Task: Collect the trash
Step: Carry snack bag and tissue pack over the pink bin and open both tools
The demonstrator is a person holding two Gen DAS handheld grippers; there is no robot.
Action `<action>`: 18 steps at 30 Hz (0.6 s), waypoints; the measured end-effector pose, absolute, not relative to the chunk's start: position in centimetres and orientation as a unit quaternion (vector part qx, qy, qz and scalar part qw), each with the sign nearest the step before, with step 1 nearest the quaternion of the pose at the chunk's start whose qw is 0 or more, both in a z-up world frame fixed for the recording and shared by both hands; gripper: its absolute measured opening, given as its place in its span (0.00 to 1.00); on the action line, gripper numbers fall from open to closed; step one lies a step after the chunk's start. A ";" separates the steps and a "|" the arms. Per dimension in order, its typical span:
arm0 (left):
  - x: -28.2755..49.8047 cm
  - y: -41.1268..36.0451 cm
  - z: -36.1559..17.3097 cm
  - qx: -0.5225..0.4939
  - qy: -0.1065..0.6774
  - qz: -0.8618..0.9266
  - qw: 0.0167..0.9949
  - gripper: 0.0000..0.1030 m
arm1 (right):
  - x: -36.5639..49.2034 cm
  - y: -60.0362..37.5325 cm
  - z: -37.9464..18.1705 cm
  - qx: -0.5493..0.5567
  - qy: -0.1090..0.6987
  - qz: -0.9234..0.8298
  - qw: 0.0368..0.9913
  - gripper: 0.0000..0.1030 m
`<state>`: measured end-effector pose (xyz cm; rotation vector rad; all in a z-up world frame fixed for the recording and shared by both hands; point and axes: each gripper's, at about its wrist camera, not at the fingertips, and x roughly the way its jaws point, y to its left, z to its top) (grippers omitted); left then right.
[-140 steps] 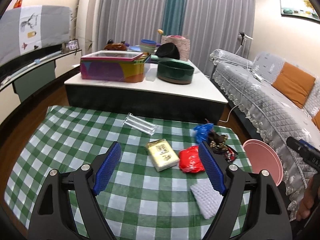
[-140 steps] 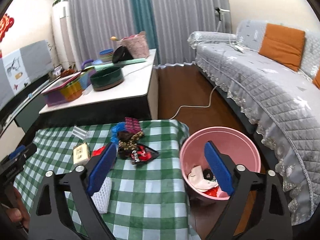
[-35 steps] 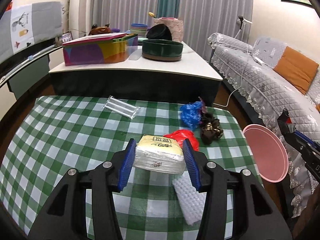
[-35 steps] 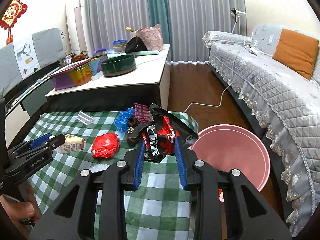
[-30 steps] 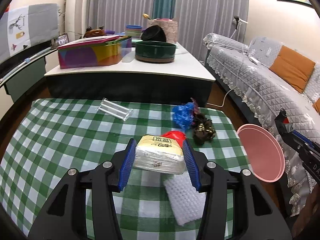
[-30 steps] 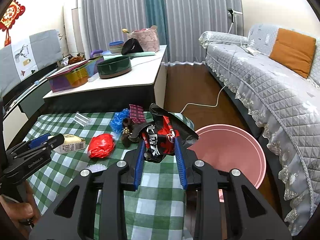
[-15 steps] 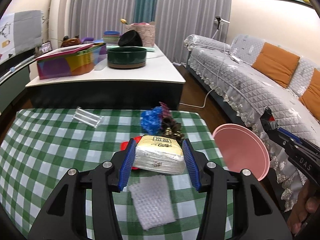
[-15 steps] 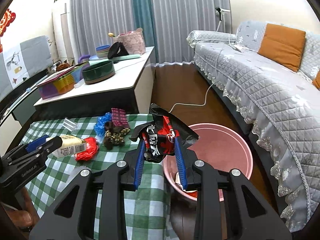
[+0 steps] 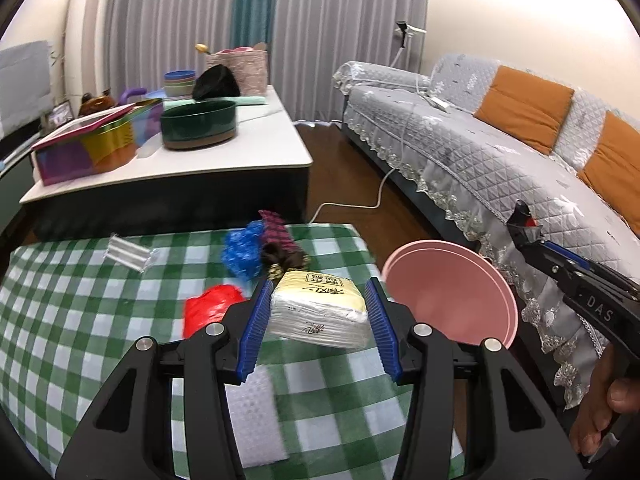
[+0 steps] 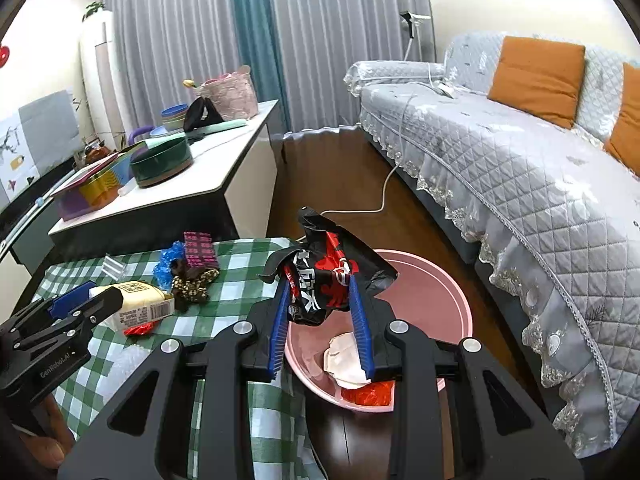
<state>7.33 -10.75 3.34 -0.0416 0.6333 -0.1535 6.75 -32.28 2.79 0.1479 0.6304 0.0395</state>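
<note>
My left gripper [image 9: 318, 326] is shut on a yellow tissue pack [image 9: 320, 310], held above the green checked table [image 9: 60, 320] near its right edge, left of the pink bin [image 9: 452, 292]. My right gripper [image 10: 320, 312] is shut on a black and red snack wrapper [image 10: 320, 276], held over the pink bin [image 10: 440, 280], which holds white and red scraps [image 10: 348, 364]. On the table lie a red wrapper [image 9: 210, 308], a blue bag [image 9: 242, 250], a brown wrapper [image 9: 280, 258], a clear plastic piece [image 9: 128, 254] and white bubble wrap [image 9: 256, 416].
A low white table [image 9: 224, 160] behind carries a green bowl [image 9: 198, 124] and a colourful box [image 9: 88, 144]. A grey sofa [image 9: 500, 152] with orange cushions runs along the right. A white cable [image 9: 360, 200] lies on the wooden floor.
Both grippers have moved right toward the pink bin with their loads. The snack wrapper now hangs over the bin's opening. The tissue pack is nearer the table's right edge.
</note>
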 end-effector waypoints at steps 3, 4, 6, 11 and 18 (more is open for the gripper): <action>7.9 -12.0 3.4 -0.017 0.312 -0.084 0.946 0.46 | 7.1 -33.1 2.7 0.083 0.309 0.015 0.947 0.29; 8.1 -12.2 3.4 -0.016 0.312 -0.086 0.946 0.46 | 7.2 -33.3 2.7 0.084 0.309 0.014 0.947 0.29; 8.7 -13.1 3.5 -0.016 0.312 -0.093 0.945 0.46 | 7.5 -33.9 2.8 0.086 0.307 0.008 0.948 0.29; 9.9 -14.7 3.6 -0.014 0.312 -0.107 0.944 0.46 | 8.1 -35.8 2.5 0.104 0.310 -0.010 0.945 0.29; 12.0 -17.2 3.4 -0.012 0.313 -0.130 0.941 0.46 | 8.6 -38.2 2.3 0.121 0.310 -0.036 0.943 0.29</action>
